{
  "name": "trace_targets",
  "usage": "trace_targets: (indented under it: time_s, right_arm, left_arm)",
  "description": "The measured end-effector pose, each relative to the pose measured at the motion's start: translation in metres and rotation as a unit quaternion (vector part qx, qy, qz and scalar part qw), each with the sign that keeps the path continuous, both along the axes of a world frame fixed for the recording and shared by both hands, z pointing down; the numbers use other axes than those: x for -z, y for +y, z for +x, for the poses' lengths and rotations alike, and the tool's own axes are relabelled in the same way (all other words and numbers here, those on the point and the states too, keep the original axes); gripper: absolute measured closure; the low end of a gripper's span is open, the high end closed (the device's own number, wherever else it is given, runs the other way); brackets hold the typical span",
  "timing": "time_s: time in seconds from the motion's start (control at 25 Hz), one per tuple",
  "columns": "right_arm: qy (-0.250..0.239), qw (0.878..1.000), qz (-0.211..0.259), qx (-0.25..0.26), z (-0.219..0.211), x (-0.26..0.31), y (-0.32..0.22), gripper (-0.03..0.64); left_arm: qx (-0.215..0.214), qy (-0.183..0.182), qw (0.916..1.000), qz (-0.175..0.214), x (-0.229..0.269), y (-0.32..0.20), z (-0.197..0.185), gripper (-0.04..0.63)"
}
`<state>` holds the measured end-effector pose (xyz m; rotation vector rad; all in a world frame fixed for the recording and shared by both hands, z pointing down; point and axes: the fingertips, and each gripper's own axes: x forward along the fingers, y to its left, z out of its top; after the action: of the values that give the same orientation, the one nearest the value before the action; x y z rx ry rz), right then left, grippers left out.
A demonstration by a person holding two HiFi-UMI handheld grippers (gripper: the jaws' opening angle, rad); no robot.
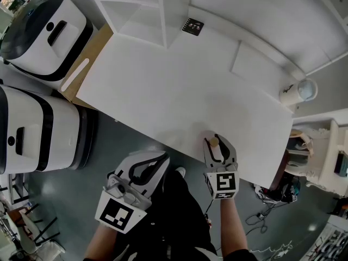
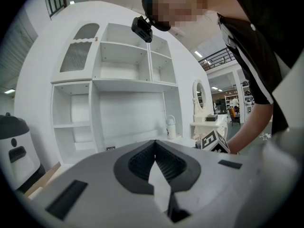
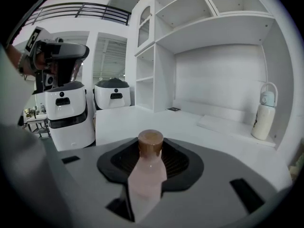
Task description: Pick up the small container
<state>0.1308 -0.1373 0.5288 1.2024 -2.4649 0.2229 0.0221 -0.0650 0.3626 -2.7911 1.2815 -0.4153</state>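
Note:
The small container (image 3: 148, 177) is a pale pink bottle with a brown cap. It stands upright between the jaws of my right gripper (image 3: 151, 161), which is shut on it. From the head view that right gripper (image 1: 216, 141) sits at the near edge of the white table (image 1: 163, 91), and only the container's brown cap (image 1: 214, 142) shows between the jaws. My left gripper (image 1: 156, 159) is shut and empty, held off the table above the floor by the person's legs. In its own view the left gripper (image 2: 155, 150) has its ribbed pads pressed together.
A white flask (image 1: 296, 93) stands at the table's far right corner. A flat white board (image 1: 255, 64) and a black marker card (image 1: 193, 26) lie near the white shelf unit (image 1: 141, 4). Two white-and-black machines (image 1: 46, 34) stand left of the table. Cables (image 1: 261, 216) lie on the floor at right.

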Motion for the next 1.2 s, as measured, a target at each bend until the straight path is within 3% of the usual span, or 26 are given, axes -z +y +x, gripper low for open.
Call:
trace_targets:
  time_s: [0.48,1.2]
  right_arm:
    - [-0.005,1.0,0.001,-0.019,0.001,0.017,-0.004,0.471]
    - [-0.026,0.999,0.034,-0.029,-0.022,0.1,0.01,0.471]
  left_arm:
    - [-0.015,0.003,0.9999,-0.001,-0.003,0.001,-0.004,0.595]
    - [-0.056,0.02,0.9981,0.019,0.008,-0.001,-0.003,0.595]
